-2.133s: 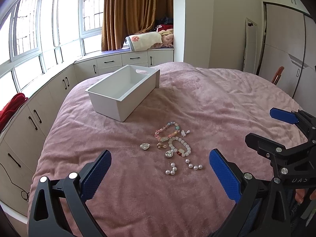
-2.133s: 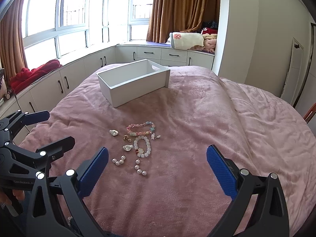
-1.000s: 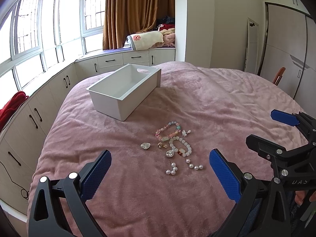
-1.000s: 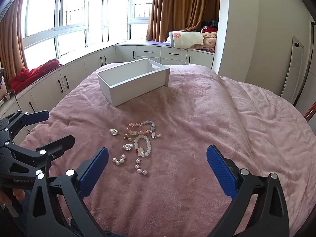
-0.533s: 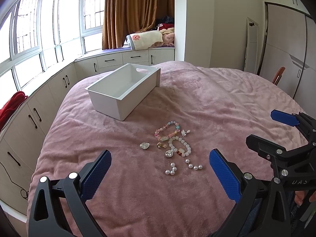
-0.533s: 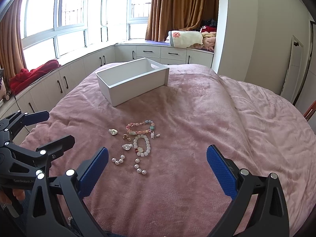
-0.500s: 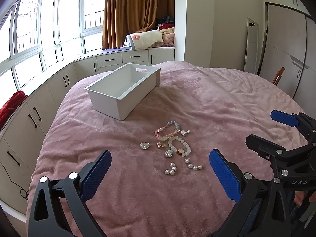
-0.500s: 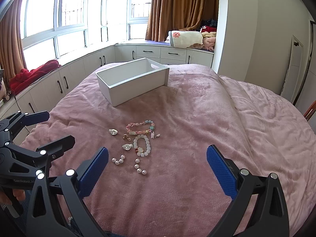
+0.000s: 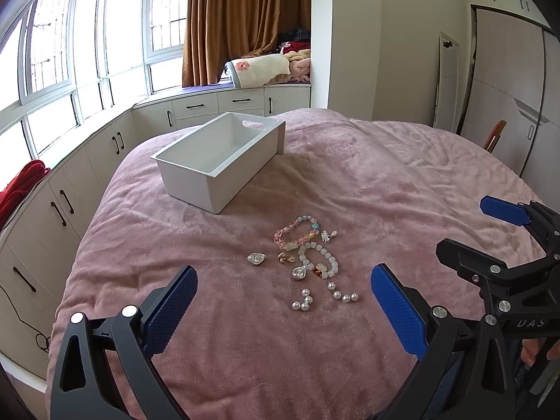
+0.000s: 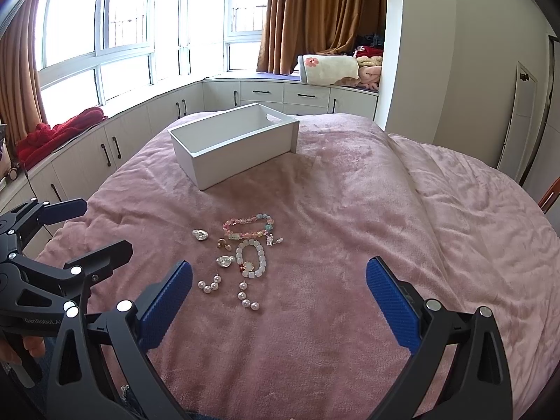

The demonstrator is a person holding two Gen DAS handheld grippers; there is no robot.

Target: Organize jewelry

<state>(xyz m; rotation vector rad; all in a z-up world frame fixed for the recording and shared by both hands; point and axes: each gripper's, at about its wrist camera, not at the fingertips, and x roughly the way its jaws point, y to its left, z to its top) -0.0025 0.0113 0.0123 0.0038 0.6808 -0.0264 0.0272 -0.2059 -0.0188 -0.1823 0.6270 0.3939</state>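
Almost nothing is changing across the last two seconds: I am holding both grippers nearly where they were, with only a slight drift in the views, and the jewelry is lying exactly as it lay. To me that means the sorting is not yet under way and I am still lining up a first pick.

The left gripper (image 9: pixel 281 301) is hovering with its blue pads (image 9: pixel 171 306) spread wide, released, gripping nothing and touching nothing. The right gripper (image 10: pixel 278 301) is likewise spread wide and empty, clear of the pink blanket (image 10: pixel 367 217).

Ahead of the left fingers, just past the tips and between them, the pieces are sitting in a loose cluster: two pearl earrings (image 9: pixel 323 297) nearest, then a white bead bracelet (image 9: pixel 318 257) with a silver heart charm (image 9: pixel 299 273) touching its near side, a second silver charm (image 9: pixel 256 258) off toward the left finger, and a pastel bead bracelet (image 9: pixel 297 232) farthest. A tiny flower stud (image 9: pixel 327 235) is lying beside it, toward the right finger.

The white box (image 9: pixel 218 155) is standing well beyond the cluster, ahead and left of the fingers; what I can see of its inside looks empty. I am judging the pearls the easiest first reach.
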